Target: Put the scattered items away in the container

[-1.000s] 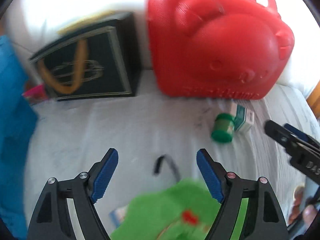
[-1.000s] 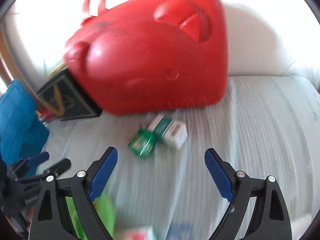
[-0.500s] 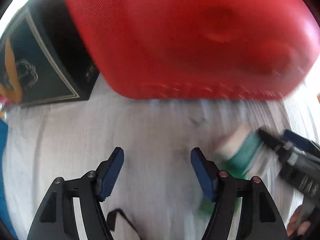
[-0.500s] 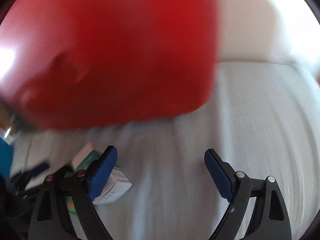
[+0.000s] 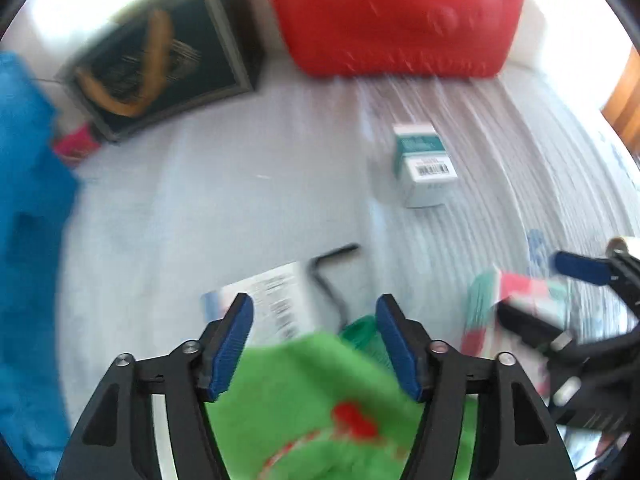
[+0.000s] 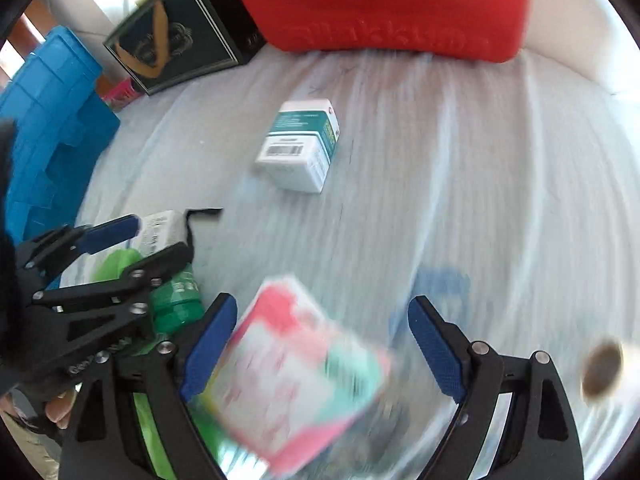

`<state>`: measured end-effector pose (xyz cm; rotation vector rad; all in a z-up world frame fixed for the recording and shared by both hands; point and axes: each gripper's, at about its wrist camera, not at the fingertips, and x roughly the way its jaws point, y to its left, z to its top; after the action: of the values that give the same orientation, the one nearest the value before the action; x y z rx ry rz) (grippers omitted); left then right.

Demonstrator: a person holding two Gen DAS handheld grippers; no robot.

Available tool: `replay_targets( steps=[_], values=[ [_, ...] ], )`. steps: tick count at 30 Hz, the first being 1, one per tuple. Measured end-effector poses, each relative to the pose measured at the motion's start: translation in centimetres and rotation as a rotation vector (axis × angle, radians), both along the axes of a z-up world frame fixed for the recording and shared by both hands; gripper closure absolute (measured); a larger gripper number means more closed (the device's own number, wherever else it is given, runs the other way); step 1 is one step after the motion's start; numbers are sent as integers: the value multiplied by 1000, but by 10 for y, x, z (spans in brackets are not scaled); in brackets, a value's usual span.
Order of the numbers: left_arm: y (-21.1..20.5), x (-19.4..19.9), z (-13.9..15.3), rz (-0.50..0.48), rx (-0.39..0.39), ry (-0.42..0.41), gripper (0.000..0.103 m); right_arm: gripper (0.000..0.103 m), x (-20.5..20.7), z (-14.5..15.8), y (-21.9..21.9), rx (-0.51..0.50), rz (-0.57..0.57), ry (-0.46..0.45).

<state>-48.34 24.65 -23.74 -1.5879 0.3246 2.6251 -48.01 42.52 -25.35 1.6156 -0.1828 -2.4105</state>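
My left gripper (image 5: 316, 340) hangs over a green cloth (image 5: 312, 408), its jaws opening. A green jar (image 5: 360, 332) lies low between its fingers, close to the right pad, and I see no pad pressing on it. My right gripper (image 6: 322, 344) is open above a blurred pink and teal packet (image 6: 296, 376) that lies between its fingers without touching the right one. A teal and white box (image 6: 300, 152) lies alone mid-surface. The red bag (image 6: 380, 4) stands at the back. The left gripper (image 6: 140, 240) also shows at the left of the right wrist view.
A dark box (image 5: 160, 60) with a gold ribbon stands left of the red bag, a blue crate (image 6: 52, 120) at the far left. A white leaflet (image 5: 272, 304) and a black hex key (image 5: 332, 276) lie on the pale striped sheet (image 6: 460, 160). A brown round thing (image 6: 602, 368) is at right.
Both grippers went in close to the red bag, then drew back. The green jar has left the teal box's side and now lies under my left gripper. Left jaws narrowed, then widened.
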Motion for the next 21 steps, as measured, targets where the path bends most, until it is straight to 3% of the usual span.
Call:
replay_targets(
  steps=[1, 4, 7, 10, 12, 17, 21],
  values=[
    [-12, 11, 10, 22, -8, 33, 20, 14, 12, 12, 3, 6, -38, 34],
    [-44, 35, 22, 64, -19, 45, 20, 10, 35, 31, 12, 26, -107, 92],
    [-63, 50, 13, 114, -57, 2, 20, 10, 44, 35, 0, 42, -93, 63],
    [-79, 69, -2, 162, -100, -68, 20, 10, 55, 22, -25, 34, -48, 41],
    [-90, 81, -6, 198, -86, -79, 20, 10, 63, 10, -50, 28, -1, 20],
    [-117, 101, 17, 264, -40, -5, 20, 10, 75, -9, -109, -126, 181, 2],
    [-123, 107, 34, 267, 21, 25, 20, 10, 88, -18, -132, -120, 215, -11]
  ],
)
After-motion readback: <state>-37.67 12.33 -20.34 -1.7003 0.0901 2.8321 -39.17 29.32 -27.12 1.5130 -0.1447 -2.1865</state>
